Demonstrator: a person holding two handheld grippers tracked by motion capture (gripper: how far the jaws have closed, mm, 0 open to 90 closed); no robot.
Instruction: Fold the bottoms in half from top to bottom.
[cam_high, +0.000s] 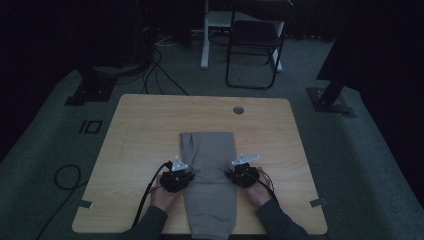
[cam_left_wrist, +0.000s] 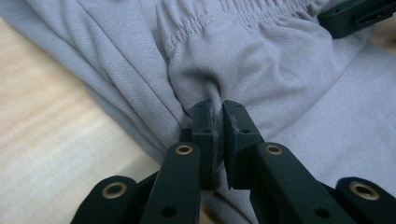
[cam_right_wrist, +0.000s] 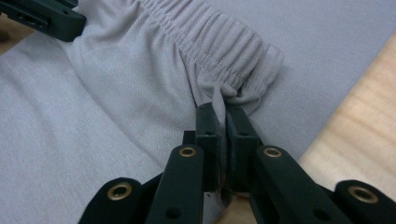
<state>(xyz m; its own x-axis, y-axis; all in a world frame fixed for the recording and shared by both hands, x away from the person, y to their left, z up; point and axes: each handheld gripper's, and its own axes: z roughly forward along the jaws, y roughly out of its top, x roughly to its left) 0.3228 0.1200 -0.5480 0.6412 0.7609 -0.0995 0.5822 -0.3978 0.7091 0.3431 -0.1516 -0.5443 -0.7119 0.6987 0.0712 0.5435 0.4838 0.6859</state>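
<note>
Folded grey trousers on the desk, pinched at both sides of the elastic waistband.

The pale wooden desk (cam_high: 140, 125) carries the grey knit trousers (cam_high: 207, 145), their long axis running twelve to six o'clock, the waistband fold lying across the middle. The left gripper (cam_left_wrist: 215, 112) at nine o'clock and the right gripper (cam_right_wrist: 219, 114) at three each have their jaws closed on a waistband corner, equally near, cloth bunched straight ahead of them.
</note>
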